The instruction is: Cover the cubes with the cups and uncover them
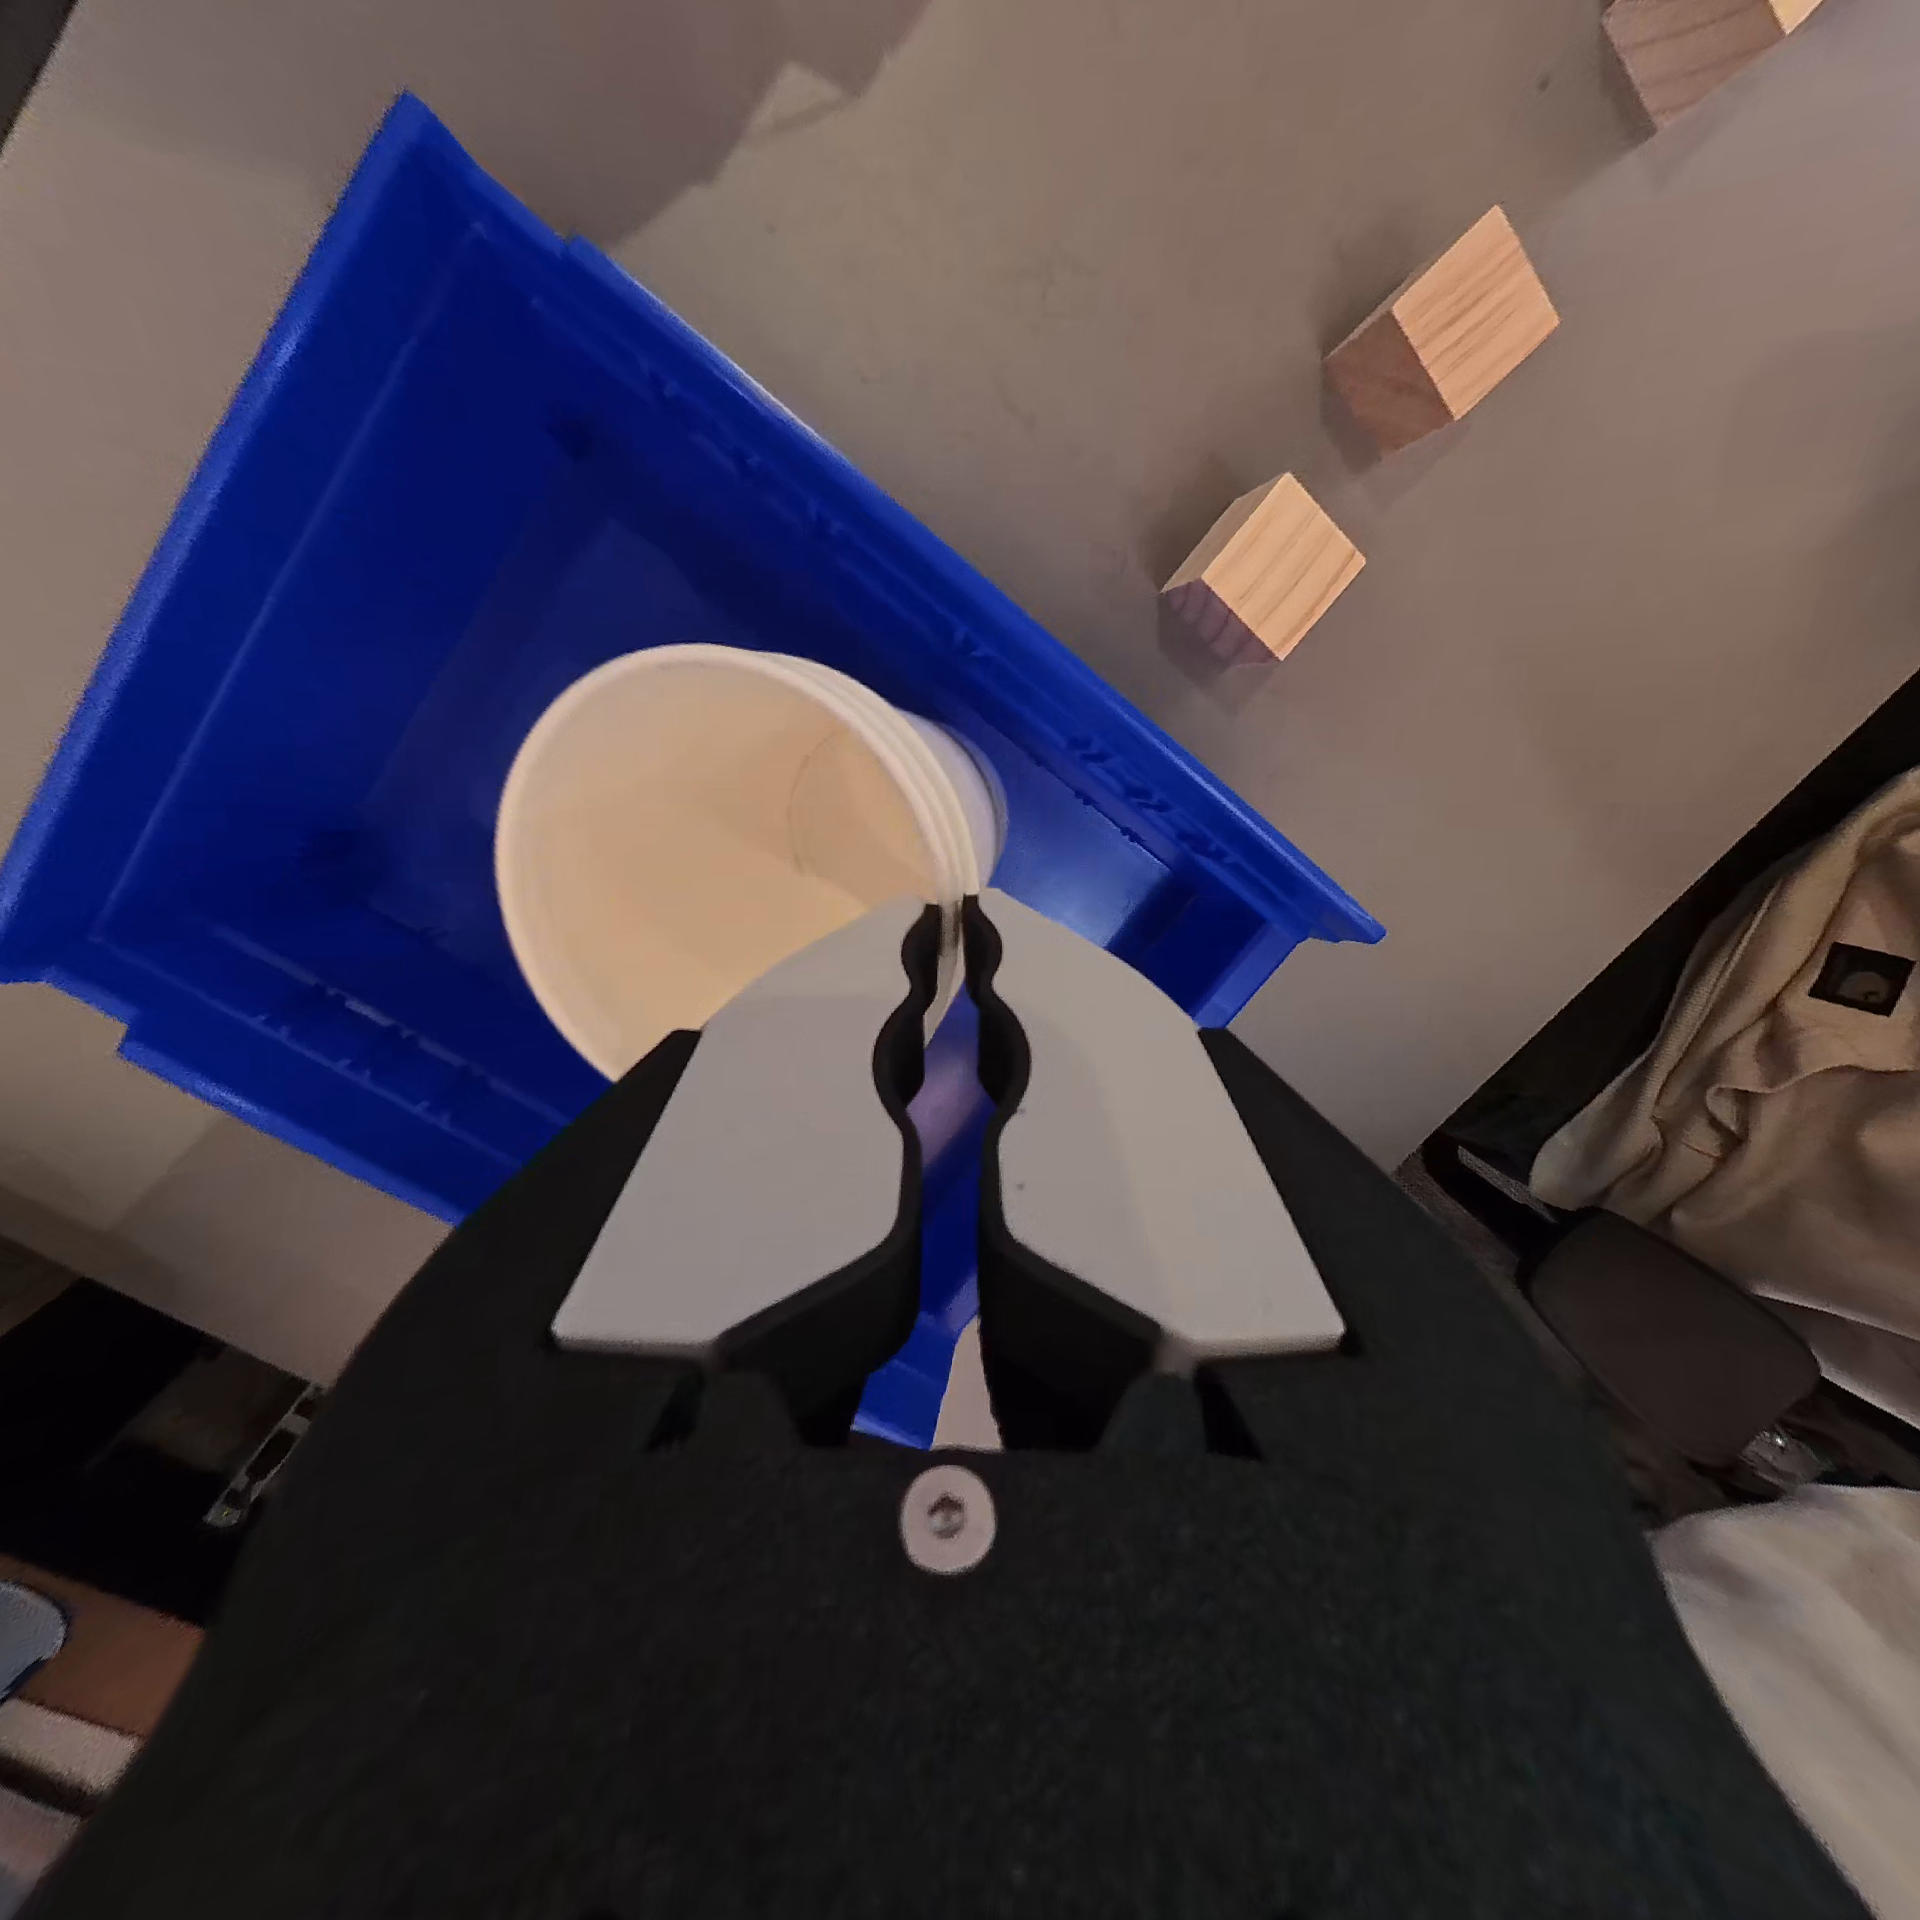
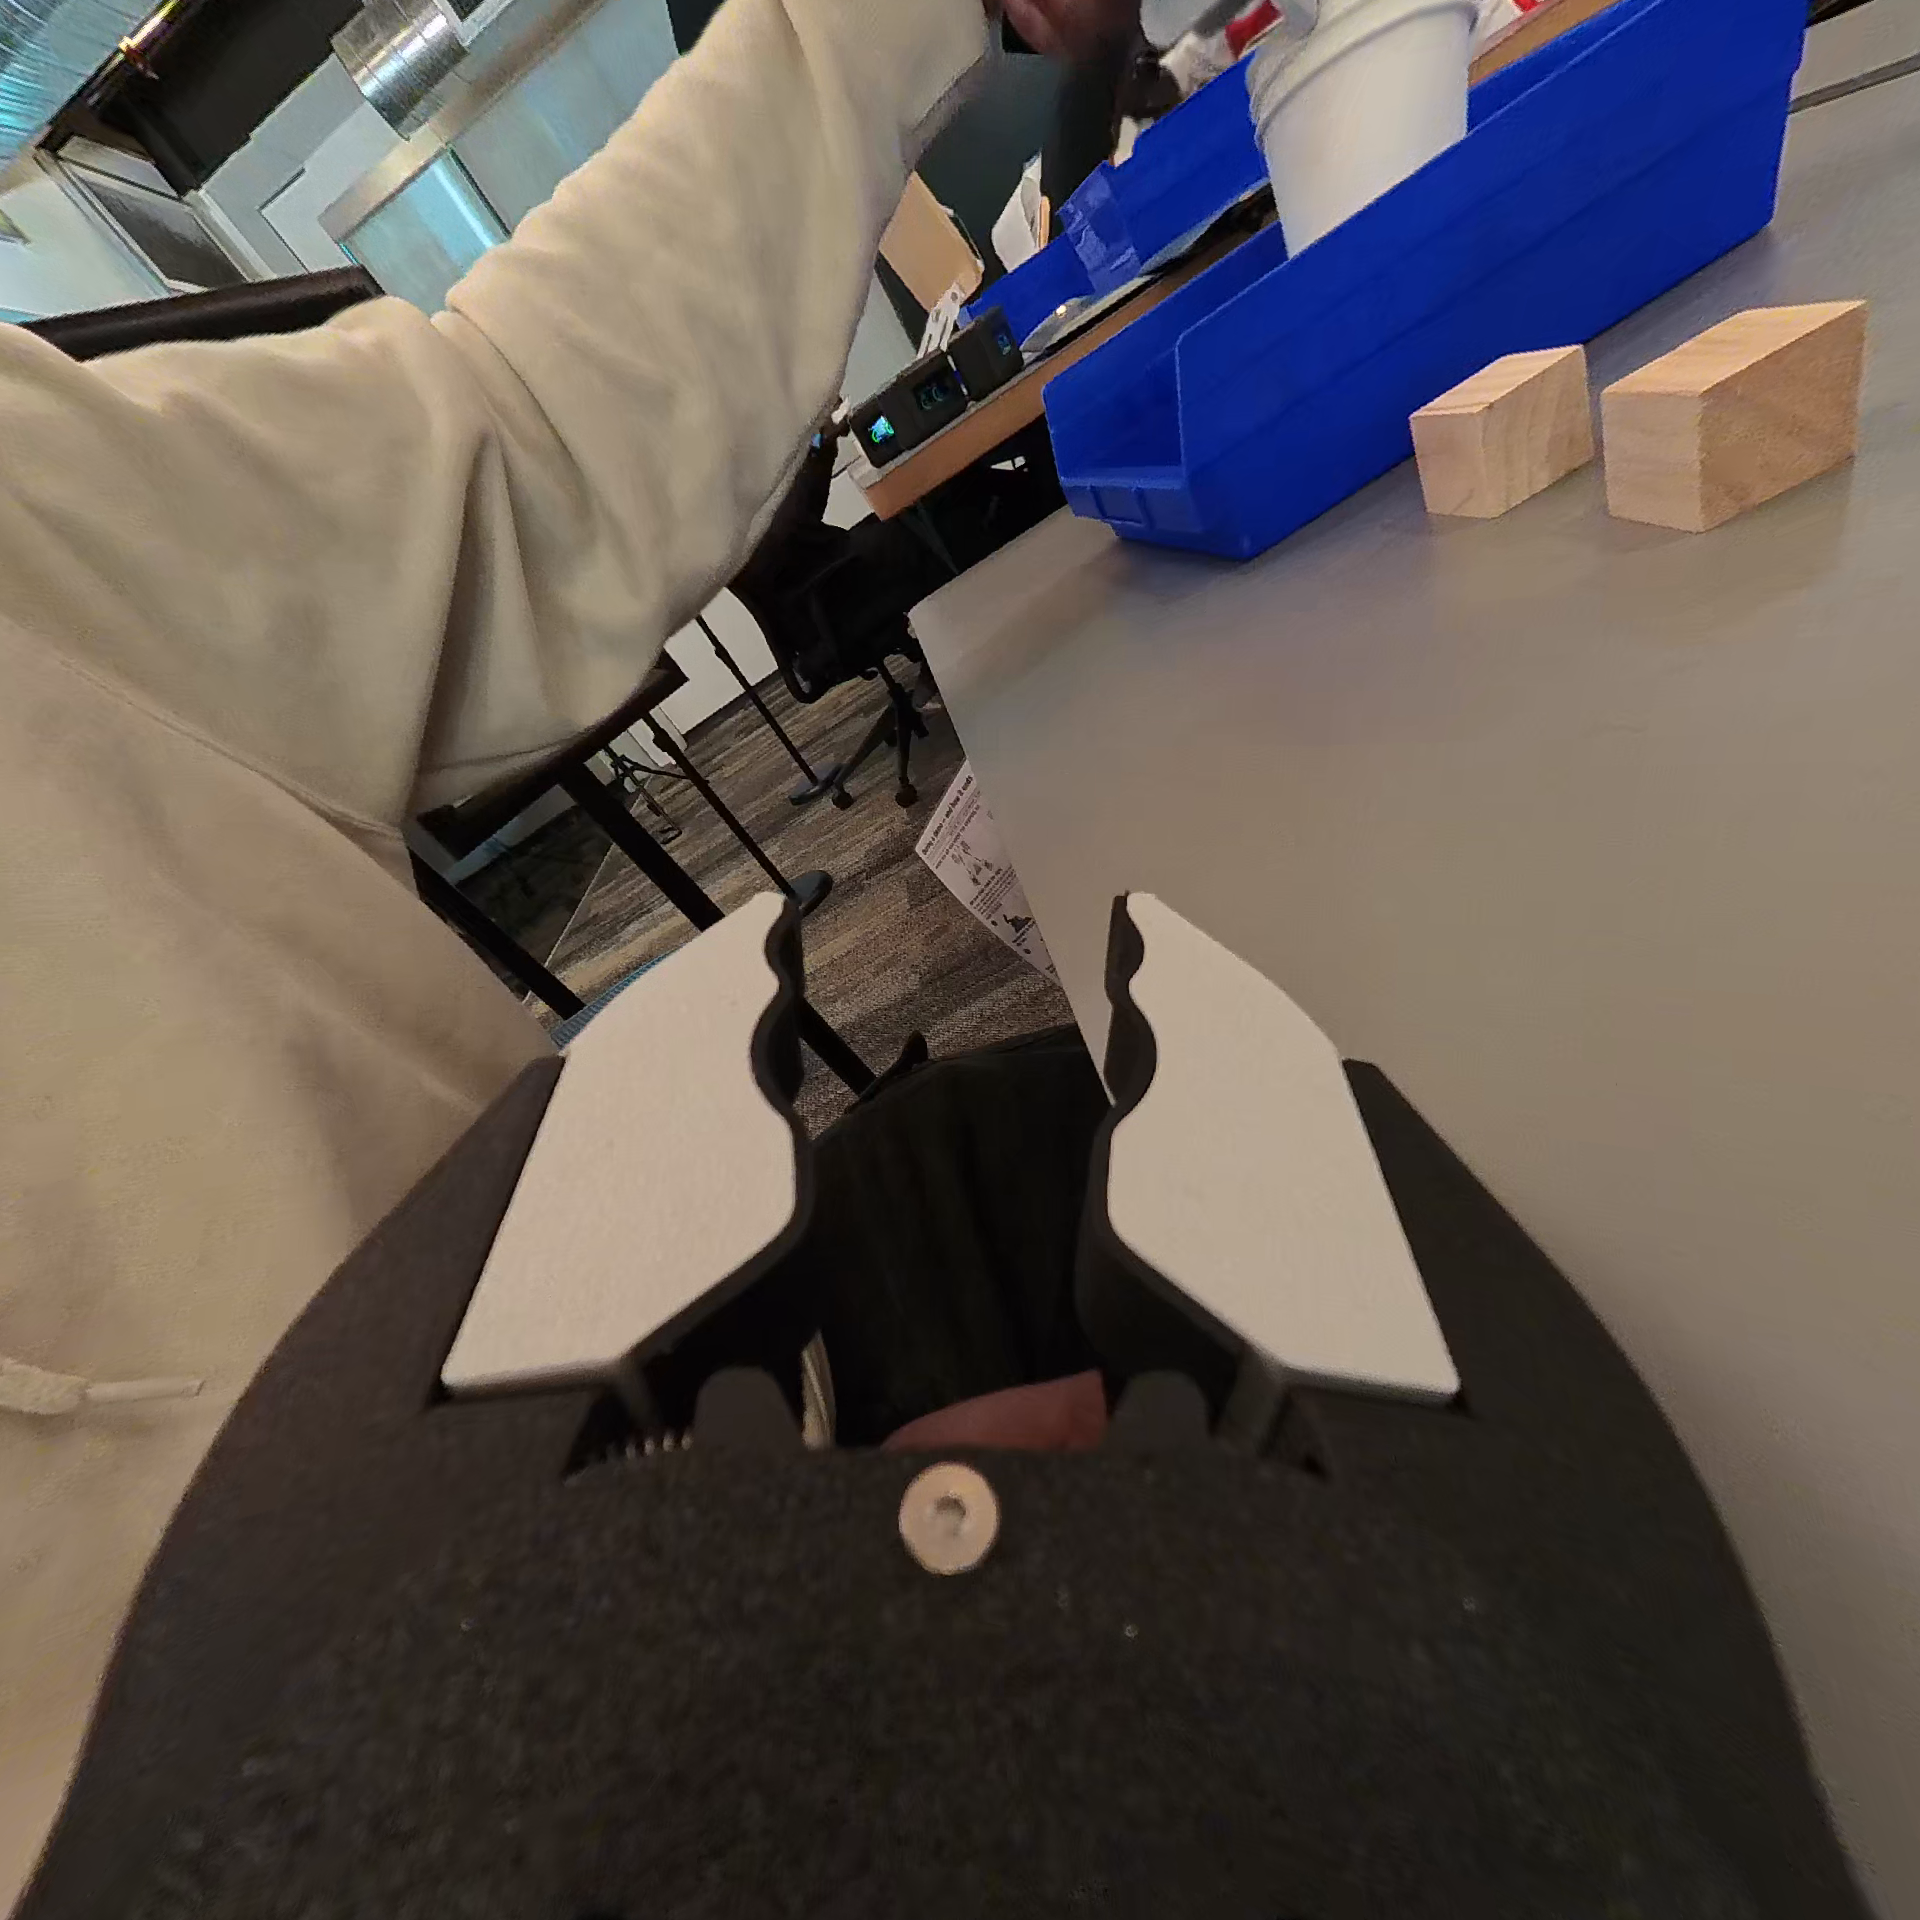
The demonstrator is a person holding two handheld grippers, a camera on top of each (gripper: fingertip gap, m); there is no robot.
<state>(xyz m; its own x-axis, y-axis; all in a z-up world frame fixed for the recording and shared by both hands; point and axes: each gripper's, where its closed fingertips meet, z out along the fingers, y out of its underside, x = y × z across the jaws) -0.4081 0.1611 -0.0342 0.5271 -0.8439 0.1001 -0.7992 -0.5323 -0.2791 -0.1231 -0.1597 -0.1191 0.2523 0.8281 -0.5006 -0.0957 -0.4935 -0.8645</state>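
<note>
1. Left gripper (image 1: 954, 914): jaws nearly together, pinching the rim of a stack of white paper cups (image 1: 717, 831). Several nested rims show at the lip. The stack hangs tilted over the blue bin (image 1: 343, 644), mouth turned toward the camera, inside empty.

2. In the right wrist view the same cups (image 2: 1361, 114) appear far off, above the blue bin (image 2: 1455, 343), base pointing down into it. Whether the base touches the bin floor, cannot tell.

3. Blue bin sits on the grey table (image 1: 1039, 260), long and open-topped; nothing else seen in it from the left wrist view.

4. Wooden cubes, all uncovered, in a row on the table beside the bin: nearest cube (image 1: 1262, 566), middle cube (image 1: 1439, 332), and a third cube (image 1: 1683, 52) cut off by the top edge of the frame. None touch each other or the bin.

5. Right wrist view shows two cubes: one (image 2: 1501, 445) just beside the bin's end, the other (image 2: 1730, 416) close to it with a narrow gap.

6. Right gripper (image 2: 951, 914): jaws wide apart, holding nothing, held low at the table's near edge (image 2: 1455, 935), well apart from cubes and bin.

7. Cream sleeve (image 2: 416, 436) of the person reaches across the left of the right wrist view toward the bin.

8. Background: second blue bin (image 2: 1132, 218), small black devices (image 2: 914, 405) on another desk, carpeted floor.
</note>
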